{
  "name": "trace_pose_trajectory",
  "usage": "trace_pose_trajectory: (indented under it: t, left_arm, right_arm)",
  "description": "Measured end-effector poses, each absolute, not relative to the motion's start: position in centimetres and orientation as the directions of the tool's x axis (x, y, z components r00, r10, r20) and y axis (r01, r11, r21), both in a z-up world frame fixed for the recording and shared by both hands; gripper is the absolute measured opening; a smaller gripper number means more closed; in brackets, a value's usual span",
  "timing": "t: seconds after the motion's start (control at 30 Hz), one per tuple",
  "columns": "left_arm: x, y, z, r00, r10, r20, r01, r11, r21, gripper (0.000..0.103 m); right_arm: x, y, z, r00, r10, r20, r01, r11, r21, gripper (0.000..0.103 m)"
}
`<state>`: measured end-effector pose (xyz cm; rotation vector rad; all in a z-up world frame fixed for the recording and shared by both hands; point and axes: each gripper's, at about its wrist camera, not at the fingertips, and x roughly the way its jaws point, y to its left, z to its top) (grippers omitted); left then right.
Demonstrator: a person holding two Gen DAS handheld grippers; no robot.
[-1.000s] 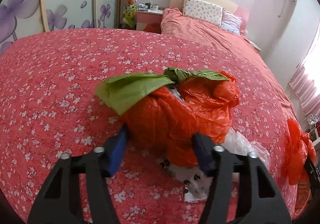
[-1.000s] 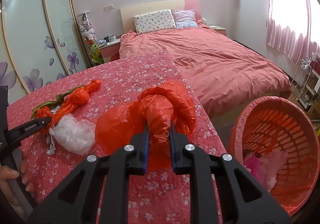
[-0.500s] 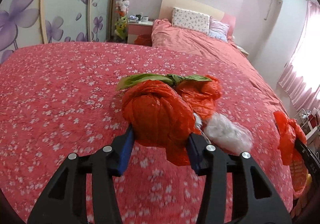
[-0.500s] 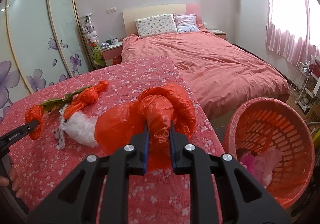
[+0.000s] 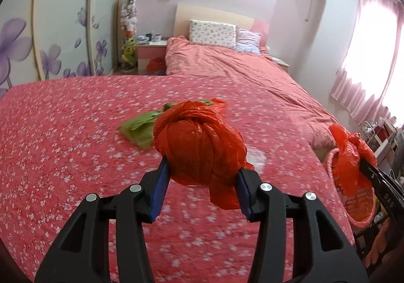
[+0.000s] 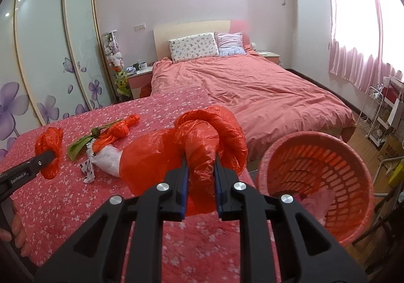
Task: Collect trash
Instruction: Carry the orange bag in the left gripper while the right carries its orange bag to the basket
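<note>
We have lifted the knotted orange plastic bag (image 5: pixel 199 146) clear of the red floral bedspread (image 5: pixel 63 144); our left gripper (image 5: pixel 200 182) clamps it, our right gripper (image 6: pixel 200 177) pinches another crumpled orange bag (image 6: pixel 202 141). Both now head right toward the red slotted basket (image 6: pixel 315 177); green-and-orange and white scraps (image 6: pixel 106 159) remain far left.

Both wrist views look slantwise down, close over the floral bedspread (image 5: pixel 63 144), toward the headboard (image 6: pixel 192 30).

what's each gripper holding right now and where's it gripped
Left gripper clamps a knotted orange bag around its bulging middle. Right gripper pinches another orange bag on its twisted neck.
</note>
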<state>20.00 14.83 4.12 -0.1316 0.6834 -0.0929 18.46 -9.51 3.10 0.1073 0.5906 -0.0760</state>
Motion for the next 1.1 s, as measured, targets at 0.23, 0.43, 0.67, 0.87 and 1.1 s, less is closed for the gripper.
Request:
trace_pose_trajectory:
  t: [0.23, 0.43, 0.67, 0.87, 1.1]
  left_arm:
    - [19.0, 10.7, 4.8, 0.780, -0.164, -0.604, 0.127, 0.986, -0.104, 0.048]
    - [18.4, 7.2, 4.5, 0.779, -0.196, -0.596, 0.205, 0.977, -0.053, 0.048]
    - [18.9, 4.3, 3.7, 0.769, -0.217, -0.601, 0.263, 0.965, -0.013, 0.048]
    - [18.9, 1.0, 3.1, 0.749, -0.251, -0.613, 0.309, 0.951, -0.012, 0.048]
    - [19.0, -2.3, 2.5, 0.720, -0.311, -0.621, 0.369, 0.929, -0.037, 0.048]
  right_arm:
    - [16.1, -11.6, 3.6, 0.838, -0.105, -0.535, 0.152, 0.987, 0.044, 0.018]
    - [15.0, -13.3, 3.4, 0.835, -0.166, -0.525, 0.200, 0.980, 0.008, 0.018]
    - [14.1, -16.0, 2.6, 0.820, -0.221, -0.527, 0.260, 0.966, 0.000, 0.018]
    - [13.8, -18.3, 1.8, 0.803, -0.252, -0.540, 0.303, 0.953, 0.005, 0.018]
    - [13.5, -20.4, 0.9, 0.784, -0.281, -0.553, 0.343, 0.939, 0.008, 0.018]
